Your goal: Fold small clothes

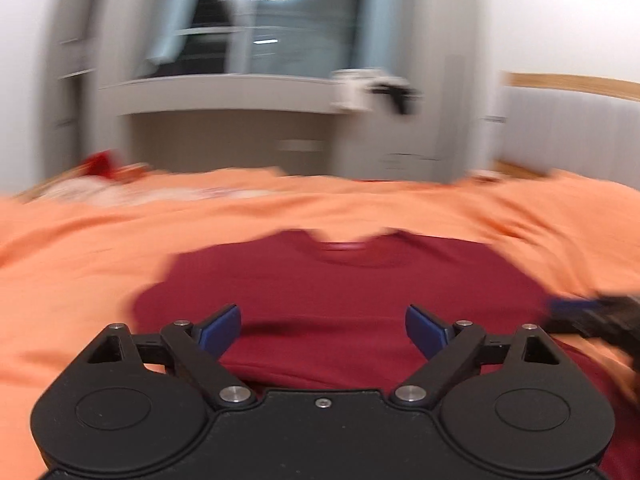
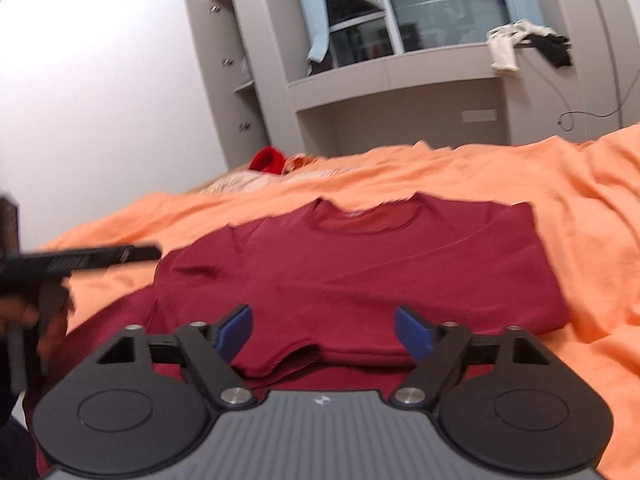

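Both grippers, left gripper point(image 1: 323, 330) and right gripper point(image 2: 324, 330), hang spread apart with nothing pinched, over the maroon shirt point(image 2: 360, 272) lying partly folded on the orange bedsheet point(image 2: 540, 184). Left view's super blurry, shirt's near hem cut off.

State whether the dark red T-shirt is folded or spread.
Folded: the T-shirt shows doubled layers at its near edge and one side tucked straight.
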Action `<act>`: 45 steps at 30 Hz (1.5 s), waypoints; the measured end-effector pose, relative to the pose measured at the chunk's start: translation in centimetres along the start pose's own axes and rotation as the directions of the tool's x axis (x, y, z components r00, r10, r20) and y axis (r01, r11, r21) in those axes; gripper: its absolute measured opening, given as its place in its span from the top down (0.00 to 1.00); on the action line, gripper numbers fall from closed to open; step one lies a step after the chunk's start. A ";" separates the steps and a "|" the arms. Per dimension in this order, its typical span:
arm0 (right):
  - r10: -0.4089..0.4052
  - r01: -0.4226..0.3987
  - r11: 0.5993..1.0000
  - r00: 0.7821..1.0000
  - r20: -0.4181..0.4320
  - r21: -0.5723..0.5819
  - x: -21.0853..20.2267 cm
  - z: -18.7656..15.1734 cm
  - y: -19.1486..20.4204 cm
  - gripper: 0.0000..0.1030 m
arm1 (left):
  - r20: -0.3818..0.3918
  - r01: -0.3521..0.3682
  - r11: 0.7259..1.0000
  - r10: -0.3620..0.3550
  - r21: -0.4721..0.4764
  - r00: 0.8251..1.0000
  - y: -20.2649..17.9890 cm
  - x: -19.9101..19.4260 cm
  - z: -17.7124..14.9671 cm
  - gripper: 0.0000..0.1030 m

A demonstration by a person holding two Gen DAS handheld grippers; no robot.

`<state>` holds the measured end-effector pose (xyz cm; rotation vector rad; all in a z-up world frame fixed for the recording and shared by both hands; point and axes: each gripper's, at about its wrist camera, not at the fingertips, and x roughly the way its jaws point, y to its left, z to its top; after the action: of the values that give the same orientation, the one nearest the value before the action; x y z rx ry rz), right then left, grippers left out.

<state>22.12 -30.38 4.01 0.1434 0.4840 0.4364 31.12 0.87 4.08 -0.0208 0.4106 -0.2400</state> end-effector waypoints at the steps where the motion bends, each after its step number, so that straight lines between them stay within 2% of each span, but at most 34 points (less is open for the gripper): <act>1: 0.005 -0.005 1.000 1.000 -0.014 -0.005 0.5 -0.1 0.3 0.28 | -0.007 -0.050 0.998 0.050 -0.036 0.999 1.2 0.5 0.3 0.12; 4: 0.027 -0.028 1.000 0.998 -0.060 -0.012 1.7 -0.5 0.7 0.43 | -0.021 -0.176 0.971 0.175 -0.160 0.984 5.1 1.9 0.8 0.13; 6: 0.026 -0.027 1.000 0.996 -0.083 -0.011 2.5 -0.8 0.8 0.60 | -0.048 -0.238 0.932 0.233 -0.275 0.971 7.9 2.8 1.0 0.16; 7: 0.031 -0.032 0.999 0.996 -0.089 -0.007 2.7 -1.0 0.8 0.66 | -0.062 -0.252 0.906 0.246 -0.341 0.967 9.3 3.1 0.9 0.20; 8: 0.033 -0.034 0.999 0.995 -0.093 -0.006 2.8 -1.1 0.8 0.80 | -0.079 -0.260 0.876 0.250 -0.406 0.965 10.6 3.6 0.9 0.26; 9: 0.028 -0.028 1.000 0.995 -0.091 -0.007 2.6 -1.2 0.9 0.84 | -0.097 -0.261 0.850 0.244 -0.457 0.965 11.6 4.0 0.7 0.30; 11: 0.028 -0.029 0.999 0.996 -0.085 -0.012 2.4 -1.3 1.0 0.90 | -0.129 -0.252 0.803 0.216 -0.541 0.968 13.2 4.9 0.4 0.42; 12: 0.027 -0.029 0.999 0.996 -0.081 -0.020 2.2 -1.4 1.1 0.90 | -0.139 -0.244 0.787 0.200 -0.567 0.970 13.8 5.4 0.2 0.43; 15: 0.021 -0.024 0.999 0.997 -0.079 -0.044 2.1 -1.5 1.4 0.90 | -0.141 -0.224 0.771 0.174 -0.597 0.975 14.6 6.7 -0.1 0.48; 16: 0.020 -0.023 0.999 0.997 -0.079 -0.047 2.2 -1.5 1.4 0.90 | -0.140 -0.218 0.767 0.167 -0.604 0.976 14.8 7.1 -0.1 0.53; 18: 0.019 -0.023 0.999 0.997 -0.079 -0.048 2.2 -1.5 1.3 0.90 | -0.144 -0.208 0.758 0.151 -0.618 0.978 14.9 7.6 -0.4 0.72; 19: 0.019 -0.023 0.999 0.997 -0.079 -0.049 2.2 -1.5 1.3 0.91 | -0.143 -0.199 0.756 0.140 -0.624 0.980 15.0 7.9 -0.4 0.93; 20: 0.019 -0.023 0.998 0.997 -0.078 -0.050 2.2 -1.5 1.4 0.92 | -0.138 -0.193 0.757 0.137 -0.624 0.981 14.9 8.1 -0.5 0.96; 24: 0.004 -0.009 0.997 0.997 -0.071 -0.071 2.0 -1.6 1.6 0.94 | -0.084 -0.203 0.746 0.195 -0.634 0.977 14.6 6.8 -0.3 0.97; 26: -0.001 -0.005 0.997 0.997 -0.074 -0.080 2.0 -1.6 1.7 0.94 | -0.107 -0.243 0.738 0.228 -0.630 0.968 14.6 6.7 -0.2 0.97; 29: 0.003 -0.009 0.997 0.997 -0.077 -0.075 2.0 -1.7 1.5 0.94 | -0.171 -0.283 0.733 0.226 -0.619 0.959 14.7 7.7 -0.6 0.97; 31: 0.007 -0.012 0.998 0.997 -0.078 -0.070 2.0 -1.6 1.3 0.94 | -0.180 -0.271 0.724 0.203 -0.635 0.962 15.1 7.8 -0.9 0.95; 33: 0.010 -0.015 0.998 0.997 -0.079 -0.067 1.9 -1.7 1.3 0.92 | -0.172 -0.266 0.726 0.203 -0.634 0.964 15.1 7.4 -0.8 0.90; 36: 0.010 -0.016 0.997 0.997 -0.078 -0.074 1.6 -1.7 1.2 0.87 | -0.167 -0.270 0.743 0.213 -0.612 0.963 14.8 6.6 -0.7 0.76; 37: 0.009 -0.015 0.997 0.997 -0.074 -0.081 1.5 -1.8 1.2 0.86 | -0.167 -0.270 0.747 0.212 -0.608 0.963 14.7 6.4 -0.6 0.66; 38: 0.008 -0.014 0.996 0.997 -0.071 -0.091 1.3 -1.9 1.2 0.82 | -0.165 -0.265 0.751 0.208 -0.605 0.964 14.5 6.2 -0.5 0.58; 39: 0.005 -0.013 0.995 0.998 -0.070 -0.104 1.1 -2.0 1.3 0.72 | -0.161 -0.258 0.758 0.202 -0.599 0.966 14.3 5.9 -0.4 0.56; 41: 0.002 -0.011 0.992 0.998 -0.064 -0.128 0.6 -2.2 1.7 0.58 | -0.158 -0.250 0.787 0.194 -0.565 0.968 13.5 5.3 -0.3 0.44; 43: -0.004 -0.005 0.986 0.999 -0.054 -0.165 0.1 -2.4 2.2 0.57 | -0.159 -0.249 0.818 0.194 -0.518 0.968 12.3 4.6 -0.2 0.37; 45: -0.008 -0.002 0.979 0.999 -0.048 -0.202 -0.3 -2.7 2.8 0.50 | -0.164 -0.259 0.845 0.204 -0.468 0.965 11.1 3.6 -0.3 0.33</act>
<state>19.53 -27.95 2.45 -0.0643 0.4852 0.4839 36.78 10.83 1.66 -0.4557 0.5699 0.1100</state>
